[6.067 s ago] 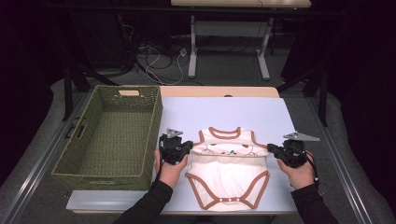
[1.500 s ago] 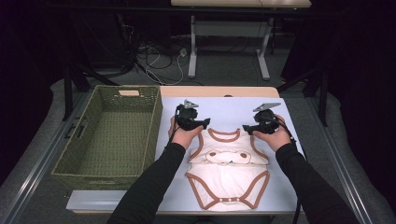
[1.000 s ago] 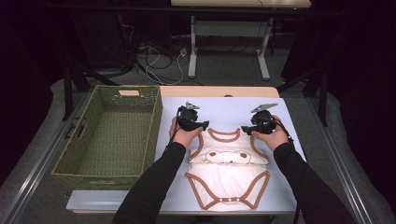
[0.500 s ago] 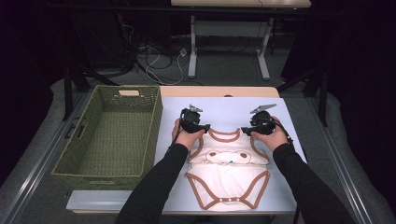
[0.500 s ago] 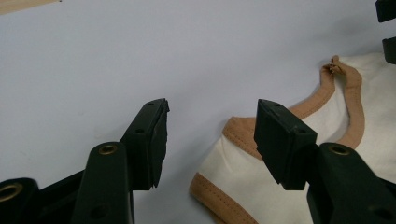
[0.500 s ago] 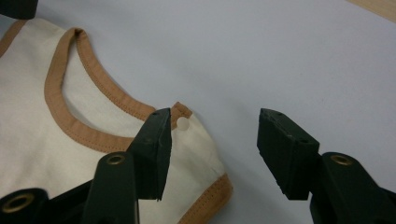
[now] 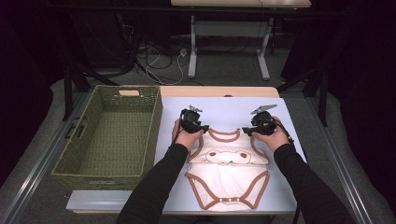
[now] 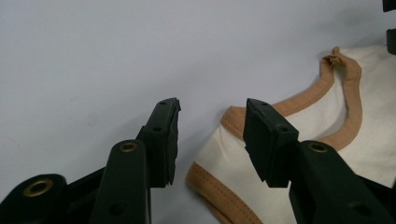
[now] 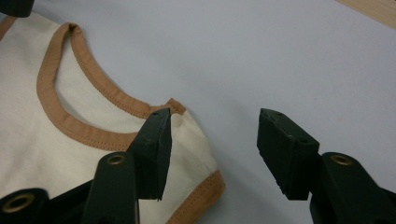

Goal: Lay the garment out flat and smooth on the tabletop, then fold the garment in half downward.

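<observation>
table (image 7: 224, 109): pale blue-grey top, wooden strip showing along the far edge; carries the basket on the left and the bodysuit right of centre.
basket (image 7: 91, 165): green woven, rectangular, long side running away from the person, sits just left of the bodysuit, apart from it; handle slot in the far wall.
bodysuit (image 7: 229, 175): cream baby bodysuit with tan-brown binding, lies flat on the table, neck end away from the person, snap end toward the near edge. Small printed motif across the chest, too small to make out. In the left gripper view (image 8: 327, 112) its shoulder corner and neckline curve show; in the right gripper view (image 9: 56, 154) the other shoulder corner and neckline.
forearms: dark sleeves, come in from the bottom of the high view, one on each side of the bodysuit.
left gripper (image 7: 203, 129): at the bodysuit's left shoulder, low over the table. Jaws apart, they've just been closing. Left gripper view (image 8: 212, 133): shoulder corner lies in the gap, one jaw over the bare table, the other over the cloth; pads not pressing the fabric.
right gripper (image 7: 246, 132): at the bodysuit's right shoulder, level with the left gripper across the neckline. Jaws apart. Right gripper view (image 9: 212, 149): one jaw over the shoulder strap, the other over bare table; nothing clamped.
</observation>
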A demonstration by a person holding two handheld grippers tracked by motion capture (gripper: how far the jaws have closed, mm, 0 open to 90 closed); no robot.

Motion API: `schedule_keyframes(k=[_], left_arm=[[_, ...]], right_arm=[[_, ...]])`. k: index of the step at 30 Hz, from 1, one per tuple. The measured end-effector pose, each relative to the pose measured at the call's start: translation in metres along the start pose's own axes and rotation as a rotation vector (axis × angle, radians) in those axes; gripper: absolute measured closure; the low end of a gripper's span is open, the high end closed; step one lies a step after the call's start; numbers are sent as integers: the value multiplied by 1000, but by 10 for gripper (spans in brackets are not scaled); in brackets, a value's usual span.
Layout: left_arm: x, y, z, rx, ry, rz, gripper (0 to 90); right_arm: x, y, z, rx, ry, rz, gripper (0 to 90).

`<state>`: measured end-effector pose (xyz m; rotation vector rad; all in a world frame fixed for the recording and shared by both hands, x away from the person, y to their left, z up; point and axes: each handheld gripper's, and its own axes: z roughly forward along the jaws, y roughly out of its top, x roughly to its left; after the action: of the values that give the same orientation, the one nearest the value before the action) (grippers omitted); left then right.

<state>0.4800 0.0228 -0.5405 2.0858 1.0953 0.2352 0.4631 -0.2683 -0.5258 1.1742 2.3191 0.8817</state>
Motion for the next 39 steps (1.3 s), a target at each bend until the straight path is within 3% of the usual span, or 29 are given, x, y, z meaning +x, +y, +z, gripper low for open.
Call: schedule_keyframes(k=[8, 14, 19, 22, 31, 32, 39], left_arm=[[-3, -2, 7, 28, 1, 4, 582], [0, -5, 11, 79, 20, 11, 626], [2, -5, 10, 78, 20, 0, 659], [1, -5, 10, 86, 35, 20, 681], [4, -4, 6, 122, 32, 22, 834], [3, -4, 6, 119, 33, 21, 847], [0, -3, 5, 110, 42, 17, 872]], right_arm=[[-1, 0, -1, -7, 1, 7, 467], [-2, 0, -1, -6, 6, 12, 453], [-3, -1, -1, -6, -1, 18, 456], [-4, -2, 0, -9, 0, 17, 464], [-9, -5, 2, 8, -7, 29, 559], [-9, -6, 1, 14, -11, 49, 573], [-14, -12, 5, 29, -6, 69, 583]])
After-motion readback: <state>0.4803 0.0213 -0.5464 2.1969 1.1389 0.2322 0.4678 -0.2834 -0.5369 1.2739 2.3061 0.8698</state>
